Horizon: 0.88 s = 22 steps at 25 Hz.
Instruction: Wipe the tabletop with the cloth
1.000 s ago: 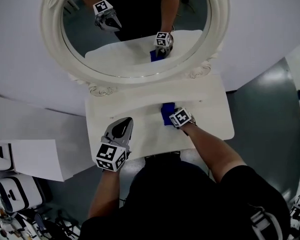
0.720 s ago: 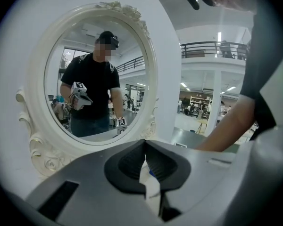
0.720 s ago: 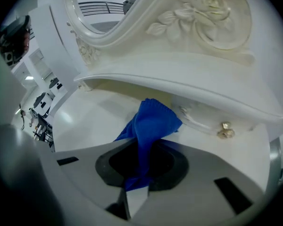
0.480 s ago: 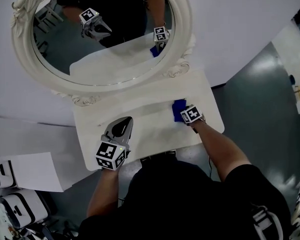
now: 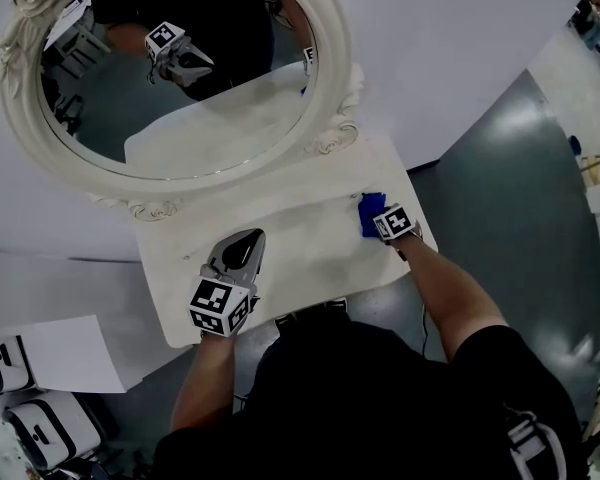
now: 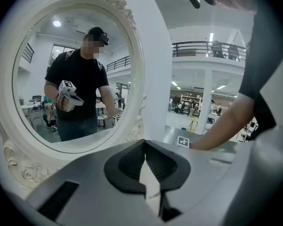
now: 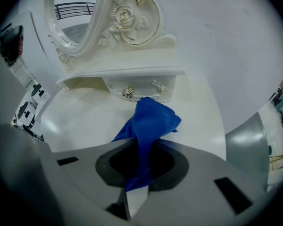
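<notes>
The cloth (image 5: 370, 211) is a deep blue, soft woven rag, bunched into a crumpled peak and pinched between the jaws of my right gripper (image 5: 378, 218); in the right gripper view its folds (image 7: 148, 121) rise out of the dark jaw hollow, one corner trailing down. It sits on the smooth, glossy cream tabletop (image 5: 300, 238), below and to the right of the oval mirror (image 5: 325, 78), just in front of the mirror's carved foot. I think its lower edge touches the surface, though I can't be sure. Under the mirror's rose-carved, gilt-touched frame (image 7: 127, 15) a shallow drawer front carries a small metal knob (image 7: 127, 92). My left gripper (image 5: 242, 243) hovers below the mirror's middle, its grey jaws pressed together on nothing, well apart from the cloth.
</notes>
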Available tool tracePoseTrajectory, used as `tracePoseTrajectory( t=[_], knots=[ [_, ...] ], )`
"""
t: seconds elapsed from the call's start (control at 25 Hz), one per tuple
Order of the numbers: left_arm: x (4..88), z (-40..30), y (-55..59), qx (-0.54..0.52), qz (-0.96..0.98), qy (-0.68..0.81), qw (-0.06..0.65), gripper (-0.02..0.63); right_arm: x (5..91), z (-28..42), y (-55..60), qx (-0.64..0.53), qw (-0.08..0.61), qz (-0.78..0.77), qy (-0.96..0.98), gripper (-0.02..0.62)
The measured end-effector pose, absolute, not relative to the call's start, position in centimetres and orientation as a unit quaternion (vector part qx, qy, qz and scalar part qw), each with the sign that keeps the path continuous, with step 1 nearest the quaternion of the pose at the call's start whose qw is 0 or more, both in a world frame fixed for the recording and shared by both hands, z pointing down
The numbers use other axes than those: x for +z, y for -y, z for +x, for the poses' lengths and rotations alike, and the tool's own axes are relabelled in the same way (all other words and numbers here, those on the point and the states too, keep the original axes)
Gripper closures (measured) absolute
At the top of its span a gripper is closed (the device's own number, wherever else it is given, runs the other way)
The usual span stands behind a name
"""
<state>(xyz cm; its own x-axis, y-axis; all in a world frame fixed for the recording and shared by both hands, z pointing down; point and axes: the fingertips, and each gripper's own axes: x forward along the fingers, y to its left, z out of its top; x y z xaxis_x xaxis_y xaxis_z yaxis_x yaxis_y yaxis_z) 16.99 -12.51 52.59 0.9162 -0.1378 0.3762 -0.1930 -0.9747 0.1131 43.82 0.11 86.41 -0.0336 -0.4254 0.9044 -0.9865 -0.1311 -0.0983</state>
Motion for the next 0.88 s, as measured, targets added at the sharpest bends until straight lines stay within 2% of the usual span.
tracePoseTrajectory(
  t=[0.52, 0.88],
  knots=[
    [51.7, 14.3, 12.8, 0.180, 0.975, 0.107, 0.074, 0.594, 85.4, 45.3, -0.6, 0.429, 0.330, 0.641, 0.544, 0.554],
    [50.9, 9.3, 14.4, 0.161, 0.972, 0.149, 0.078, 0.594, 83.0, 36.3, 5.1, 0.396, 0.327, 0.597, 0.616, 0.554]
  ],
)
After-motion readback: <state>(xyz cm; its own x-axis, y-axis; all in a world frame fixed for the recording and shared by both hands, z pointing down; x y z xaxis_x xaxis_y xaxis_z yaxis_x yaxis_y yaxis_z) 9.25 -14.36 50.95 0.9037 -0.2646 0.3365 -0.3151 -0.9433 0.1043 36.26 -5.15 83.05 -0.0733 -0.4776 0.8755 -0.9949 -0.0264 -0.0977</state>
